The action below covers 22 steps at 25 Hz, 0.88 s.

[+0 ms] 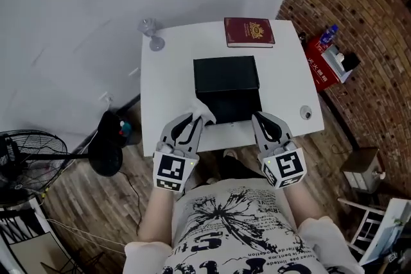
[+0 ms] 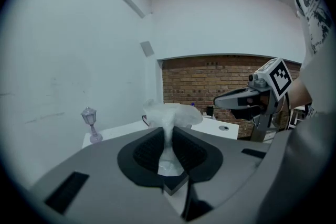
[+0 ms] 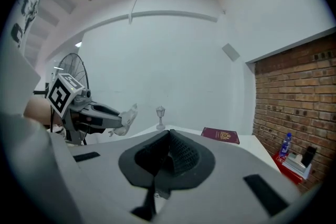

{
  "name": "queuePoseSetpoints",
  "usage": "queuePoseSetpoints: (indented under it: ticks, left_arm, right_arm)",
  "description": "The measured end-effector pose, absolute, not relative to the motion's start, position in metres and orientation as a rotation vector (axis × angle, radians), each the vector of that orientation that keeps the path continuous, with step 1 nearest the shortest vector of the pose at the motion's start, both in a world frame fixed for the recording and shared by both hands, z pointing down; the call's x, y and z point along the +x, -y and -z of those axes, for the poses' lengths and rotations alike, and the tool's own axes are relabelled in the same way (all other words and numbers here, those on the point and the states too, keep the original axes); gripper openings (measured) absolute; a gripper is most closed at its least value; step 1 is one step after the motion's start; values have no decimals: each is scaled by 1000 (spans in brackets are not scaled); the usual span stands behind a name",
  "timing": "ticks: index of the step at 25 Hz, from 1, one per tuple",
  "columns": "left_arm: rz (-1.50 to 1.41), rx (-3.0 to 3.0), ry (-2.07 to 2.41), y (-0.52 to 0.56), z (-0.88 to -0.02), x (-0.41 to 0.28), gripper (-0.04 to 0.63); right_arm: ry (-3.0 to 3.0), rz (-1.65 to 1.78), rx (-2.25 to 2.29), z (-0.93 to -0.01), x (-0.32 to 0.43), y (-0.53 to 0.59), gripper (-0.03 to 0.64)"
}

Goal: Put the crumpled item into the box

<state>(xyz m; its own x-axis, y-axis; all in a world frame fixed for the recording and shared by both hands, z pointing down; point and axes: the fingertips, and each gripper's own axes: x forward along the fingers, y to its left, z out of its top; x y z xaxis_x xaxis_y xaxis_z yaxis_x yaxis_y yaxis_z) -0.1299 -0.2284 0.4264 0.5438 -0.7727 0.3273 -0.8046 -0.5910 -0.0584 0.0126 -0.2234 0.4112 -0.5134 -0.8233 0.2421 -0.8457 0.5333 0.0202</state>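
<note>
Pickup looks done: your left claw [image 1: 194, 119] is clamped on the crumpled paper [image 1: 204, 110], right at the near left corner of the black box [image 1: 226, 80] on the table [image 1: 167, 74]. The paper isn't inside yet. Your right claw [image 1: 262, 120] is closed and empty by the near right corner. What's left, I judge, is to carry the paper over the box and release.
</note>
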Motion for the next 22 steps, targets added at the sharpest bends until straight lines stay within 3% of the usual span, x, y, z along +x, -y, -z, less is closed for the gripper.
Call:
queuePoseSetpoints:
  ticks: [22]
  left_arm:
    - [-1155,2529,886,317,-597,-20,64]
  right_arm:
    - [2570,-350,1167,-507,66,345,15]
